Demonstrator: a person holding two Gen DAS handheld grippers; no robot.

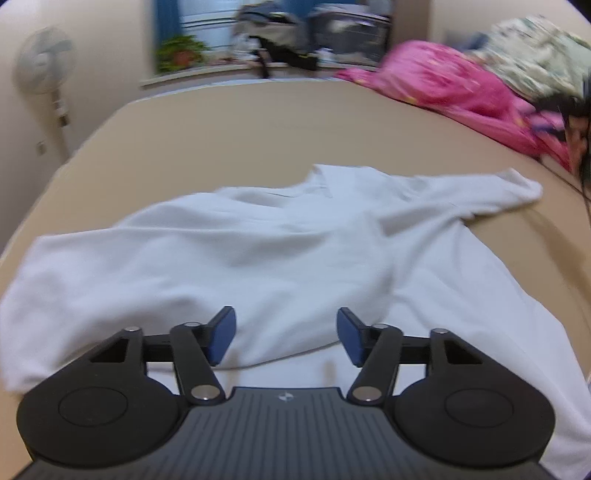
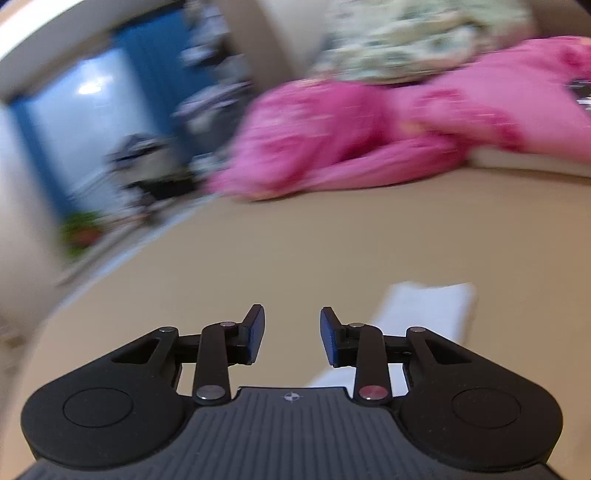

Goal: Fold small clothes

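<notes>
Left wrist view: the left gripper [image 1: 286, 336] stood at the bottom centre of the frame with its jaws set wide apart and nothing between the blue pads [image 1: 221, 339]. Beneath and beyond them lay a white shirt [image 1: 258, 251], spread over the middle and lower part of the frame on a tan bed surface [image 1: 229, 122]. One side of the shirt was folded over the body; one sleeve [image 1: 487, 192] reached toward the right of the frame. A pink fabric heap [image 1: 443, 85] sat at the upper right on the bed, with a pale patterned fabric [image 1: 535, 55] behind it. A standing fan [image 1: 46, 70] stood at the upper left, and a potted plant [image 1: 181, 51] sat at the window [image 1: 207, 22] near the top.

Right wrist view, heavily blurred: the right gripper [image 2: 292, 334] sat at the bottom centre, jaws partly open, empty, over bare tan surface [image 2: 332, 240]. A white strip of the shirt [image 2: 424, 314] showed just right of the right-hand pad, apart from it. Pink heap [image 2: 351, 140] filled the upper right, patterned fabric [image 2: 406, 37] above it.
</notes>
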